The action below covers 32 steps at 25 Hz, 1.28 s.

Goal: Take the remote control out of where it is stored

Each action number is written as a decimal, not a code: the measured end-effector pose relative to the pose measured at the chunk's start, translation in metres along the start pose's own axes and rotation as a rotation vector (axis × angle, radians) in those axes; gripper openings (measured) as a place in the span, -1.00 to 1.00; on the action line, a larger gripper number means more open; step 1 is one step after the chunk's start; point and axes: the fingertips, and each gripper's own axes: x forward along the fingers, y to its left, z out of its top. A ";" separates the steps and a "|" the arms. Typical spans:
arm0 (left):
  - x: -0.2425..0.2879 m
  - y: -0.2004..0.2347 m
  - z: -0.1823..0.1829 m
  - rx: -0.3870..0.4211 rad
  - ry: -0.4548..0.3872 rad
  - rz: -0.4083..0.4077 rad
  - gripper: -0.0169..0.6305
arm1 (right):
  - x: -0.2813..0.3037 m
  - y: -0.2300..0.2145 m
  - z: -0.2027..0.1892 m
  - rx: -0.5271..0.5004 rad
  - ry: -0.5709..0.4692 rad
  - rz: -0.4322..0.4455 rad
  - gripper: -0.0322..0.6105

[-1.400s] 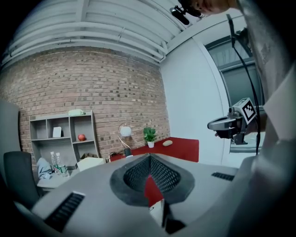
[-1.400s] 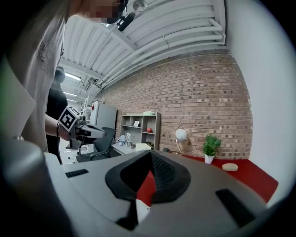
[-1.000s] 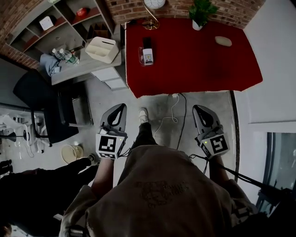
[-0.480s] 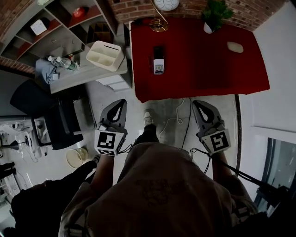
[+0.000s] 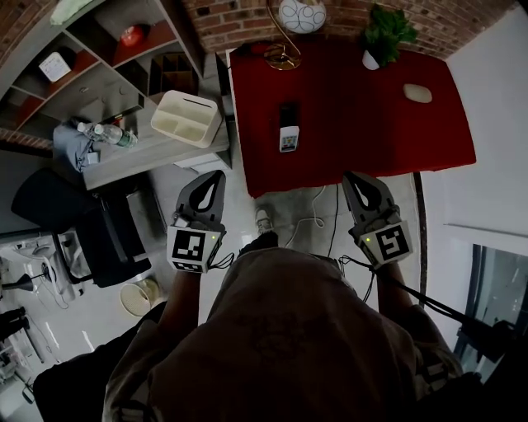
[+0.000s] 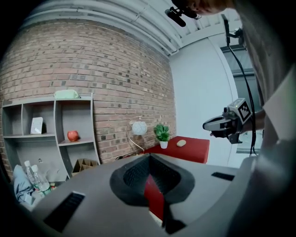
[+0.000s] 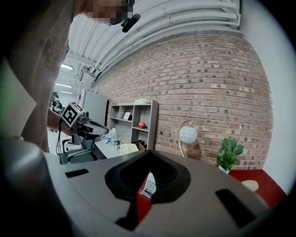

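1. As each is held out level in front of the person, short of the table edge, the left gripper (image 5: 216,175) has its jaws together with nothing between them; marker cube at its rear.
2. Right gripper (image 5: 351,176): jaws likewise together, empty; a dark cable runs back from it. The two tools are well apart, side by side.
3. Shoe (image 5: 263,221) and white cord (image 5: 313,202): on the grey floor between the two tools.
4. Red table (image 5: 371,124): just ahead of both tools, against the brick wall (image 5: 235,21).
5. Remote control (image 5: 288,128): dark, on the table's left half near the front edge, its lower end in what looks like a small pale labelled holder. It is apart from both tools.
6. Pale oval object (image 5: 417,93): on the table's right side.
7. Potted plant (image 5: 384,33) and globe lamp (image 5: 302,15): at the table's back edge.
8. Cream organiser box (image 5: 188,117): on the grey desk (image 5: 136,157) left of the table; water bottles (image 5: 103,133) farther left on it.
9. Grey shelf unit (image 5: 91,62): beyond the desk, a red round object (image 5: 129,35) in one compartment.
10. Black chair (image 5: 78,222): beside the desk.
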 end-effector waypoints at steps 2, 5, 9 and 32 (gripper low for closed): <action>0.008 0.009 0.002 0.001 -0.010 -0.015 -0.91 | 0.013 -0.002 0.007 -0.010 -0.009 -0.007 -0.86; 0.019 0.018 0.010 0.006 -0.033 -0.042 -0.91 | 0.029 -0.005 0.020 -0.036 -0.027 -0.020 -0.86; 0.032 0.027 0.021 0.017 -0.057 -0.070 -0.91 | 0.043 -0.005 0.032 -0.072 -0.035 -0.032 -0.86; 0.074 0.016 0.059 0.015 -0.074 0.027 -0.91 | 0.059 -0.057 0.051 -0.066 -0.103 0.066 -0.86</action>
